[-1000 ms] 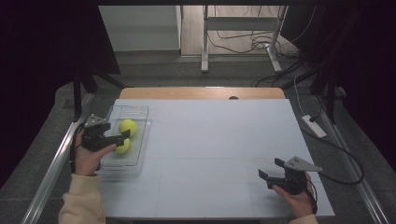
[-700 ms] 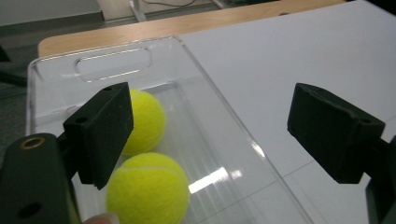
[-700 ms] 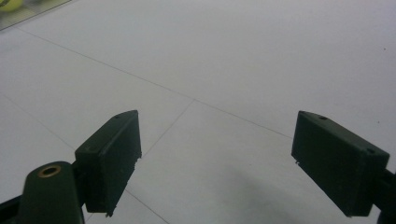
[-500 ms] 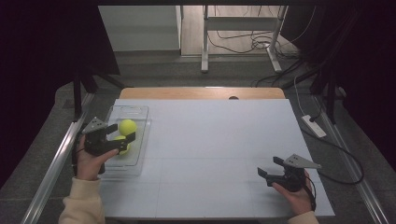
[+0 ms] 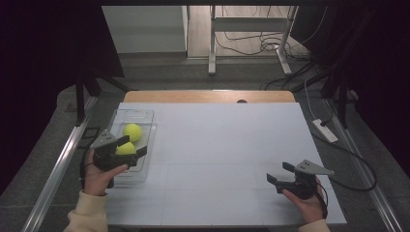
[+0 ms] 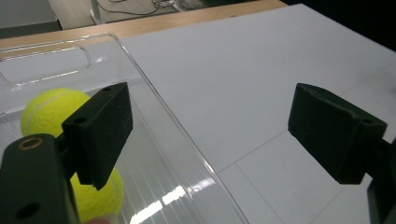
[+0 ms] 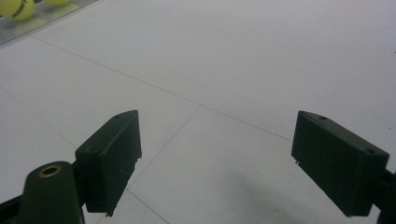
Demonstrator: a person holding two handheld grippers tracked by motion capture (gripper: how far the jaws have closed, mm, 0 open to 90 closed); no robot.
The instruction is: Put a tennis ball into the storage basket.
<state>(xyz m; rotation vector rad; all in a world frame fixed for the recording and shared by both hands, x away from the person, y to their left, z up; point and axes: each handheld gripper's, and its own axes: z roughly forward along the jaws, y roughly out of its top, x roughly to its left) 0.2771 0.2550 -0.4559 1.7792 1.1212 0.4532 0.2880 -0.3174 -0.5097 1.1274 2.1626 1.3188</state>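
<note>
In the high view my left gripper [image 5: 126,149] is at the left of the frame, over the near end of the tray [image 5: 147,126], jaws apart and holding nothing. Two balls [image 5: 132,131] lie in the tray.

In the left gripper view the tray wall passes between the jaws; the balls are at lower left.

In the right gripper view my right gripper [image 7: 217,161] is wide apart over the bare table [image 7: 243,60].

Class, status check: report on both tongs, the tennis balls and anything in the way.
Left tongs open, straddling the clear tray's wall. Right tongs open, nothing between. Both tennis balls in the tray, ungripped.
</note>
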